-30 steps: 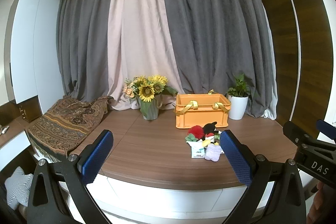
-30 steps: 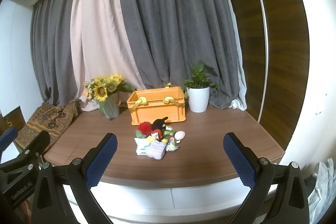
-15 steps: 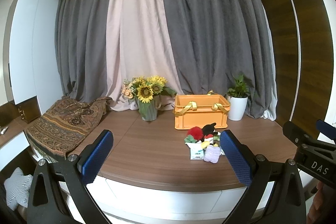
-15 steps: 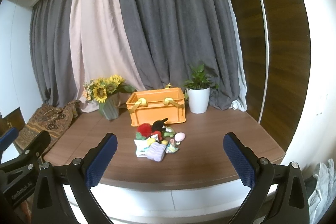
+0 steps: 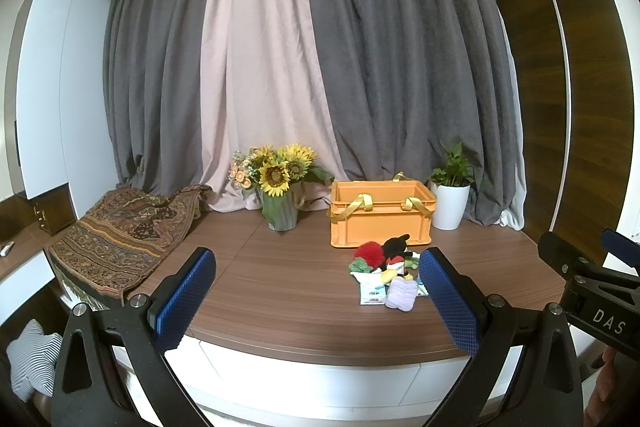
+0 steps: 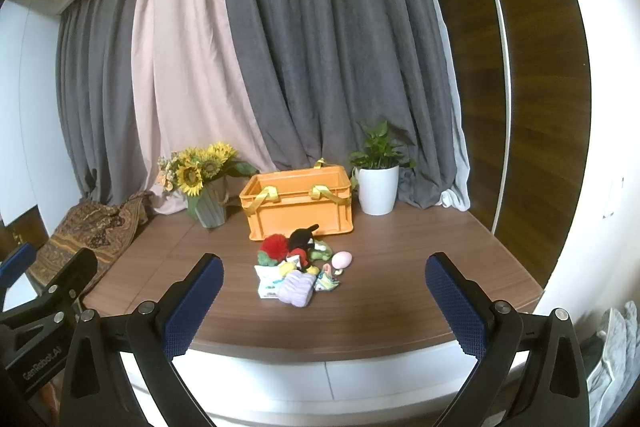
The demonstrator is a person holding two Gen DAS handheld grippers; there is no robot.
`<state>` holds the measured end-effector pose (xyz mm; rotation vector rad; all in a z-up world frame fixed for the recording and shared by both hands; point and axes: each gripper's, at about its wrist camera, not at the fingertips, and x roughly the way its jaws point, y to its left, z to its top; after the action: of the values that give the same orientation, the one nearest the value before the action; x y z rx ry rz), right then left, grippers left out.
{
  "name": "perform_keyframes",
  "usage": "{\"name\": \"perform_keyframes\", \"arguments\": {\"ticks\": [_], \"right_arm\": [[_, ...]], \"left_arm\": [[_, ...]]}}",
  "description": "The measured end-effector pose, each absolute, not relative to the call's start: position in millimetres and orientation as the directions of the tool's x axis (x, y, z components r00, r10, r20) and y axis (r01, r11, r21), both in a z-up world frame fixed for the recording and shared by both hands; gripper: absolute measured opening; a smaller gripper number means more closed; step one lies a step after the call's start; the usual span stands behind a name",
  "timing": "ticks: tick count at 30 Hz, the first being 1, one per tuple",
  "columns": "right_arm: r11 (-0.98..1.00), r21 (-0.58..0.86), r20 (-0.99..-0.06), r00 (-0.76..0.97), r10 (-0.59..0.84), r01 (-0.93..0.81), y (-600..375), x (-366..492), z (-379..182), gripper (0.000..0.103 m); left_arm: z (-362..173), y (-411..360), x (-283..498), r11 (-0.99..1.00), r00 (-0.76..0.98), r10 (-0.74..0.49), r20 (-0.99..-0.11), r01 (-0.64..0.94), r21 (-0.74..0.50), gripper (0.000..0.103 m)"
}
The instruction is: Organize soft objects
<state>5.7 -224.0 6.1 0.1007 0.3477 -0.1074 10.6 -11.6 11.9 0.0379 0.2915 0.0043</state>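
Note:
A pile of soft toys [image 5: 384,273] lies on the wooden counter [image 5: 280,291] in front of an orange crate [image 5: 380,213] with yellow handles. The pile holds a red pompom [image 6: 274,244], a black plush [image 6: 302,237], a lilac knitted piece [image 6: 297,289] and a pink egg shape [image 6: 342,259]. The crate [image 6: 298,203] looks empty from here. My left gripper [image 5: 316,297] is open and empty, well short of the pile. My right gripper [image 6: 324,303] is open and empty, also short of the counter edge.
A vase of sunflowers [image 5: 280,187] stands left of the crate and a white potted plant [image 5: 450,195] to its right. A patterned cloth [image 5: 124,227] drapes over the counter's left end. Curtains hang behind. The right gripper's body [image 5: 592,291] shows at the right.
Both grippers have moved slightly closer to the counter; the pile and crate look a little larger. Nothing on the counter has moved.

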Motion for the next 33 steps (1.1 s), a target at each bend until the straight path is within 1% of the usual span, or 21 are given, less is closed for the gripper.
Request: {"name": "perform_keyframes", "arguments": {"ticks": [18, 33], "right_arm": [[0.989, 0.081, -0.342, 0.936, -0.087, 0.121, -229.4, 4.9, 7.7, 0.102], [0.989, 0.083, -0.342, 0.936, -0.087, 0.123, -232.4, 6.4, 10.4, 0.102]], "left_arm": [[11.7, -11.6, 7.6, 0.999, 0.961, 0.002, -0.276, 0.008, 0.034, 0.103], [7.9, -15.1, 8.2, 1.000, 0.959, -0.010, -0.284, 0.018, 0.025, 0.103]]}}
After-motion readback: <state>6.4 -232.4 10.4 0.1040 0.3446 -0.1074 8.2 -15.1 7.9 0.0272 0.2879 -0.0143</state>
